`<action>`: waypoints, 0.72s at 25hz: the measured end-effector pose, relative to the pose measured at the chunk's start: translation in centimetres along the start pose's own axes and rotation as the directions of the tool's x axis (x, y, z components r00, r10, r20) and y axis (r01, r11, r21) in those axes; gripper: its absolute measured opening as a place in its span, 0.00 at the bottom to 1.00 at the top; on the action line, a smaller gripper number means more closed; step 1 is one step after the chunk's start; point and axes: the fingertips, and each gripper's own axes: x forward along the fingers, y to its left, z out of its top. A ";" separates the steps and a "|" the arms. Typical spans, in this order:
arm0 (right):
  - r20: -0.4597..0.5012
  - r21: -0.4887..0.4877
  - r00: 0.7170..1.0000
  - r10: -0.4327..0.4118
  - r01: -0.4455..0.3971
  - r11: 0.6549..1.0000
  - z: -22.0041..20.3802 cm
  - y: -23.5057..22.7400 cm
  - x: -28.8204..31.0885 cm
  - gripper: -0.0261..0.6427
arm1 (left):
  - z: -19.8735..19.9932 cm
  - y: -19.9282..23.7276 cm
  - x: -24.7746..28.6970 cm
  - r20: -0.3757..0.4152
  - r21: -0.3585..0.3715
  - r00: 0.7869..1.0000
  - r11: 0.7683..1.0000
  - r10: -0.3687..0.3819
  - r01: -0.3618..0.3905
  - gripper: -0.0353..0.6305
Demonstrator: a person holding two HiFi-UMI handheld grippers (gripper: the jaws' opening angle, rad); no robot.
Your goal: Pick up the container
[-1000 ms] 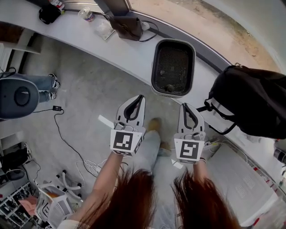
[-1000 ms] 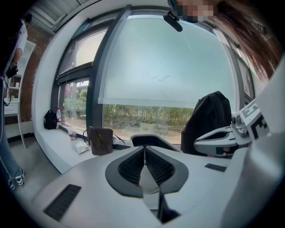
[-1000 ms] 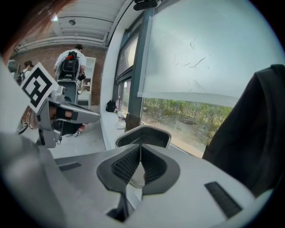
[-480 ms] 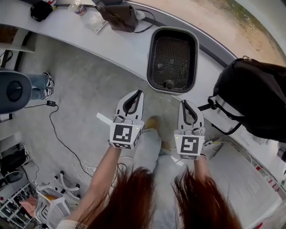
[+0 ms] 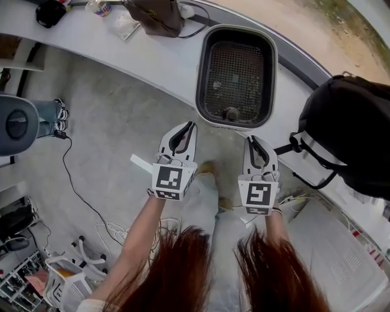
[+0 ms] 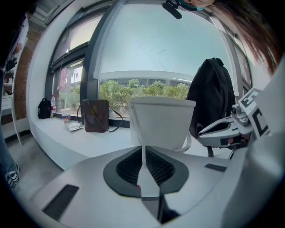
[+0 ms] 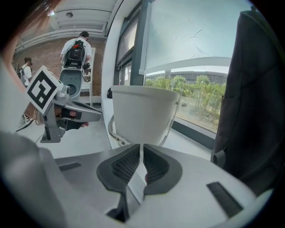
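The container is a white tub with a dark mesh inside, standing on the white counter just ahead of both grippers. My left gripper is shut and empty, its tips short of the tub's near left corner. My right gripper is shut and empty too, below the near right corner. In the left gripper view the tub's white wall rises straight beyond the closed jaws. The right gripper view shows the same wall past its closed jaws. Neither gripper touches the tub.
A black backpack sits on the counter right of the tub, close to my right gripper. A brown bag and small items lie at the far left of the counter. Cables run over the grey floor below.
The tub has come nearer and looms larger in the head view. Both grippers have edged toward the counter and stayed shut.
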 end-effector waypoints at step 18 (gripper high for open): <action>0.011 -0.002 1.000 -0.009 0.009 1.000 -4.5 -0.8 4.6 0.08 | -5.1 -0.4 4.5 0.011 0.029 1.000 0.999 -0.026 0.026 0.08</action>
